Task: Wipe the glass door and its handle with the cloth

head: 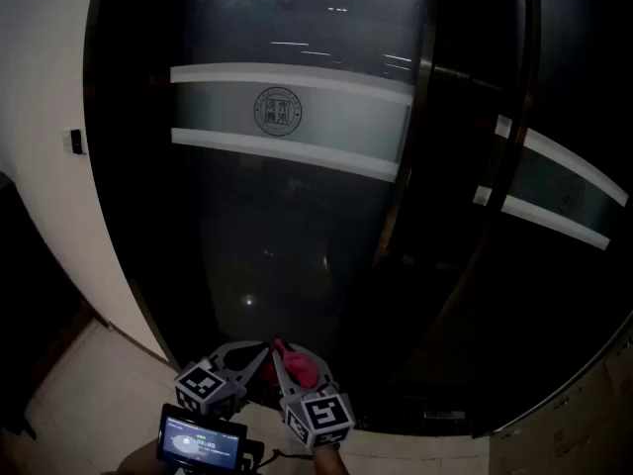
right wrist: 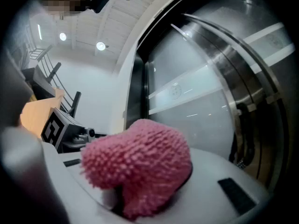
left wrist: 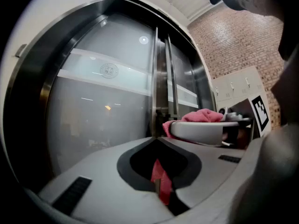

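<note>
The right gripper (right wrist: 145, 190) is clamped on a bunched pink cloth (right wrist: 138, 164), and the left gripper (left wrist: 156, 141), jaws together, pinches a strip of the same pink fabric. Both hang low near the foot of the dark glass door (head: 297, 226). Wiping looks not yet begun, and the next move calls for lifting the cloth and pressing it flat against the pane.

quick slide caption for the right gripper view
Right hand-held gripper clamped on a bunched pink fluffy microfibre cloth, facing the dark glass door with its frosted band.

glass door (head: 297, 226) emblem (head: 278, 110): print too small to read | right gripper (head: 285, 359) jaws: tips hidden under cloth (right wrist: 140, 164)
</note>
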Motion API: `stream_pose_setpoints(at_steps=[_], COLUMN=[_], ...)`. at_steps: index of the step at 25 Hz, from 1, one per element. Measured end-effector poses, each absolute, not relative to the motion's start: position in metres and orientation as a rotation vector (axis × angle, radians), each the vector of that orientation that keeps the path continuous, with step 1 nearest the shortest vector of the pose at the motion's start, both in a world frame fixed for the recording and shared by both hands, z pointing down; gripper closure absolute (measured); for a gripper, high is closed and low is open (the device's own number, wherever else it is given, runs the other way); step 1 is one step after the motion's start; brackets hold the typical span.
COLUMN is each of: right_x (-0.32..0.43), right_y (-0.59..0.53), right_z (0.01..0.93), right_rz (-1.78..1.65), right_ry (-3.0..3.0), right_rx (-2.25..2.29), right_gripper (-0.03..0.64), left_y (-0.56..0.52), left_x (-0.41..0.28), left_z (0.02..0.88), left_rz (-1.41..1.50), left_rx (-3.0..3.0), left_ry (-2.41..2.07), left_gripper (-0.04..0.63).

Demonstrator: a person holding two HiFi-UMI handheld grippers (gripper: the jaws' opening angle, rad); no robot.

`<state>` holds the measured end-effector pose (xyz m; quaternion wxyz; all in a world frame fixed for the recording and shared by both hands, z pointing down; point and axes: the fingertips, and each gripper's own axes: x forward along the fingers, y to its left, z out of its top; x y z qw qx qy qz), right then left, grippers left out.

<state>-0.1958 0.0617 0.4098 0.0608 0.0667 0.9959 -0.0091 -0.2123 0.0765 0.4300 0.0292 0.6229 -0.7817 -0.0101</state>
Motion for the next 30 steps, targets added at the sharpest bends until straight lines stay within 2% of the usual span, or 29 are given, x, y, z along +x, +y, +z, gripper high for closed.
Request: stream_pose_setpoints(at_steps=[8, 20, 26, 30], right_x=[-0.351, -0.605, -0.700, -0.749], right_y=[0.096, 0.134, 0.143, 0.148], right_z=[0.361, 0.223, 0.144, 0.111], right_rz=[0.065, 0.010, -0.008, 0.018], right_ry=[2.970, 2.772, 2.721, 2.717], right_rx=[0.378, 0.601, 0.564, 0.486], right_gripper=[0.558, 0.558, 0.558, 0.558], left_y=[0.118, 0.162, 0.164, 0.161], left_x=[-0.354, -0.586, -0.670, -0.699], left_z=[0.399, 0.316, 0.250, 0.228], left_rz=[0.021, -0.046, 0.002, 0.062], left_rx=[1.824, 1.642, 1.785, 1.925], left_ry=[-2.577, -2.751, -2.709, -2.631], left_gripper=[0.581, 0.581, 0.581, 0.582])
